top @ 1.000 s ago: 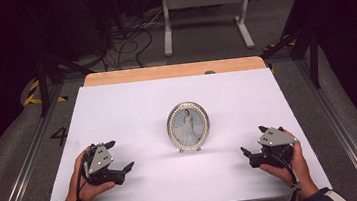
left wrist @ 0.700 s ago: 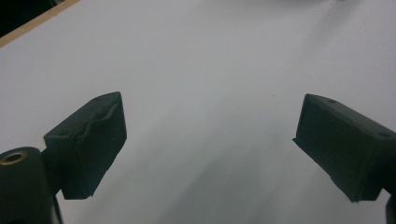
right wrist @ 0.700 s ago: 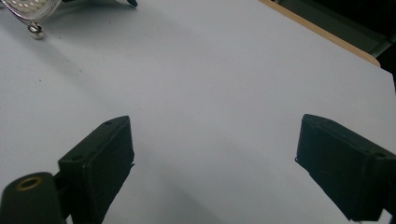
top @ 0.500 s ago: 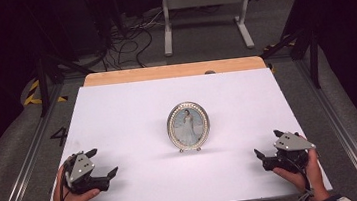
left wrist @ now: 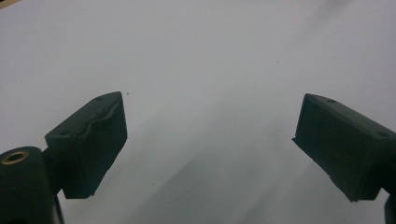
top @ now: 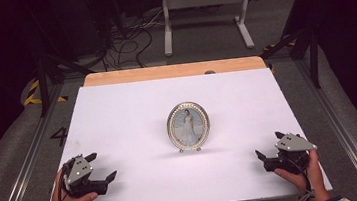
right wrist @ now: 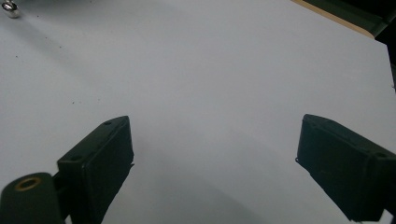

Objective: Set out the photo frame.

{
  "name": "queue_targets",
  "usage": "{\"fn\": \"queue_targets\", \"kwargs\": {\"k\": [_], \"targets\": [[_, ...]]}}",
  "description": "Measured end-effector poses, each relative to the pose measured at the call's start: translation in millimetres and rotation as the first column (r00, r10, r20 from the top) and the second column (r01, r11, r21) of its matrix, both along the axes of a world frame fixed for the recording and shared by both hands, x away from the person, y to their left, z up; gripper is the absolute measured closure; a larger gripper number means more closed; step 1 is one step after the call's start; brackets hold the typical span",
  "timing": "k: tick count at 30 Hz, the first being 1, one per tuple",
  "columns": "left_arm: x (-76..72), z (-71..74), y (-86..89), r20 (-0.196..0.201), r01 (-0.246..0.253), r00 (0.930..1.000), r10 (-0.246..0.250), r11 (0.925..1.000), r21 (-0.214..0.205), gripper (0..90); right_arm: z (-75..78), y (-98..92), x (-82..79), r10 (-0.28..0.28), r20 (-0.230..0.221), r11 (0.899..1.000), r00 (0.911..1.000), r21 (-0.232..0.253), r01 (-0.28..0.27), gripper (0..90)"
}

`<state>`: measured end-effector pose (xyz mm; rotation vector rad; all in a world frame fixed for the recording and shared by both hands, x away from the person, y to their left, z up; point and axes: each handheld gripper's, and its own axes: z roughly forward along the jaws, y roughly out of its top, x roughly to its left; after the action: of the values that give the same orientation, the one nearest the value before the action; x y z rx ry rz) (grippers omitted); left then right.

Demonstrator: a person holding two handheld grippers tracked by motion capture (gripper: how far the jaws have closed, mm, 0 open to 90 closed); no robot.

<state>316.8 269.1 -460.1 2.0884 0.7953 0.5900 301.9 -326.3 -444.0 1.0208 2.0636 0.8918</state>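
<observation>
at the centre of the white table (top: 117, 112) the oval picture frame (top: 188, 126) stood upright, untouched. left gripper (top: 99, 167) and right gripper (top: 268, 147) rested near the front edge, well apart from it, jaws spread wide and empty. judged: frame handling not yet begun.

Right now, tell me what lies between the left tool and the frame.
Nothing: in the high view, bare white table separates the left tool from the frame.

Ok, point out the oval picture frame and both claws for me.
oval picture frame (top: 188, 126), high view, on the photo inside.
left claw (top: 101, 167), high view, between its fingertips.
right claw (top: 268, 144), high view, between its fingertips.
</observation>
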Motion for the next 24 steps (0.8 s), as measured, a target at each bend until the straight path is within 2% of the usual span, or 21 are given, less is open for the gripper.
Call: {"fn": "queue_targets", "kwargs": {"k": [4, 16, 24], "targets": [[-0.2, 0.4, 2.5, 0.001, -0.015, 0.9999, 0.015, 0.9998, -0.014, 9.4, -0.4, 1.8, 0.6, -0.004, 0.001, 1.000, 1.0000, 0.003, 0.004, 10.5], [1.6, 0.0, 1.5, 0.002, -0.014, 0.9999, 0.014, 0.9999, 0.007, 9.4, -1.0, -0.3, 0.8, -0.013, 0.002, 1.000, 0.9999, 0.005, 0.013, 10.9], [1.0, 0.3, 2.4, 0.006, -0.023, 0.9997, 0.023, 0.9997, -0.004, 9.6, -0.9, 0.8, 2.6, -0.019, 0.003, 1.000, 0.9998, 0.002, 0.019, 11.5]]}}
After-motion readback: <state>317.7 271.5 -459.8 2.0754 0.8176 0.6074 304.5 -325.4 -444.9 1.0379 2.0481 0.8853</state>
